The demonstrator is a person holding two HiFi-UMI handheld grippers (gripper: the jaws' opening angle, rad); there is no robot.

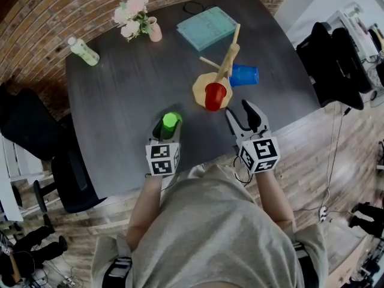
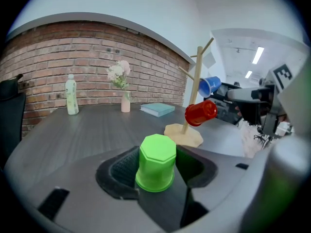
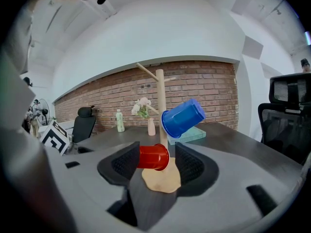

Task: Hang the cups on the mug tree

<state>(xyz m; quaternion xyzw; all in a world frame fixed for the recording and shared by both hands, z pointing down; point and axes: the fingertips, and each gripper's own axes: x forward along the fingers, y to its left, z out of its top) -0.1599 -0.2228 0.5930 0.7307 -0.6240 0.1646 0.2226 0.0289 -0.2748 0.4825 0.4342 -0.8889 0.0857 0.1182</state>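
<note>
Left gripper [image 1: 169,131]: jaws wide, straddling upside-down green cup [image 2: 156,161] near table's [image 1: 120,101] front edge. Right gripper [image 1: 242,114]: jaws apart, empty, facing mug tree [image 1: 223,71] toward front-right edge; red cup [image 1: 215,96] and blue cup [image 1: 244,75] hang there.

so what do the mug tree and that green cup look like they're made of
Mug tree: looks like pale unfinished wood with a matte surface. The trunk, pegs and flat base are light tan with no shine.
Green cup: most likely plastic, smooth with a soft sheen. It is one even bright colour with crisp moulded facets.
</note>
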